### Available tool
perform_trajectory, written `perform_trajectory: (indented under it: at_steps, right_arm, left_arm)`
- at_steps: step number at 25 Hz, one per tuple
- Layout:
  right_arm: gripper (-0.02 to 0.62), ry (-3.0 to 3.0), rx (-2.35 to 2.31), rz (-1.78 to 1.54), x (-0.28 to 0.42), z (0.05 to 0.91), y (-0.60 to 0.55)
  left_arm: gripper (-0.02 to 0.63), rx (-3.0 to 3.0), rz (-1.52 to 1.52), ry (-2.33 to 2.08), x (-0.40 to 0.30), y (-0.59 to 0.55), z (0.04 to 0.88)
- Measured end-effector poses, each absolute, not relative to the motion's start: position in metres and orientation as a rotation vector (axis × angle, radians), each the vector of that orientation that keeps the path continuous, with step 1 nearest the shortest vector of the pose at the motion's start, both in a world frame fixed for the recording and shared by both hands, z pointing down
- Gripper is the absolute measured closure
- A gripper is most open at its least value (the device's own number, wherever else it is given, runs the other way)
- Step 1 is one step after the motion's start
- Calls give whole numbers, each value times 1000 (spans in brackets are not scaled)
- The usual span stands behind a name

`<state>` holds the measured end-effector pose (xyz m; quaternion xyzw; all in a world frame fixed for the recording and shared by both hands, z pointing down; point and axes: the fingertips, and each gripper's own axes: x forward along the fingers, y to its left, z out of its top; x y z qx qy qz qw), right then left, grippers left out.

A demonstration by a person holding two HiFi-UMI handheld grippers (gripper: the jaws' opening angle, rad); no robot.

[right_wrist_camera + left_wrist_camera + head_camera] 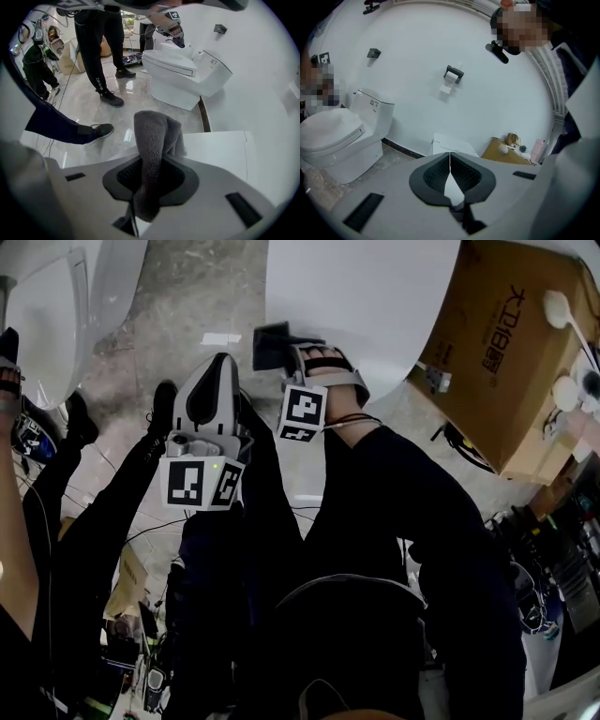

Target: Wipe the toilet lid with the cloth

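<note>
cardboard box [497,352], chinese characters, not legible

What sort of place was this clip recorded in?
Likely a mock-up bathroom in a test or workshop space, not a home. A toilet stands against a white wall with a paper roll holder on it, yet a cardboard box and other people crowd the floor.
</note>
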<state>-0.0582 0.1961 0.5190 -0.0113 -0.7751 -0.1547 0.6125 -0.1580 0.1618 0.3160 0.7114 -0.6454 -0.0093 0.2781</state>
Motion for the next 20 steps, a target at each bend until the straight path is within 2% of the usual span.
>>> perform_trajectory:
  at_steps: [9,20]
  right_arm:
    - [506,-1869,-26,-120,-41,515,250]
    - [506,-2322,667,302,-20,392,139]
  left_arm:
    - [589,1946,-9,-1703,-135,159,312]
    - [589,1969,-12,-1704,-121,140,301]
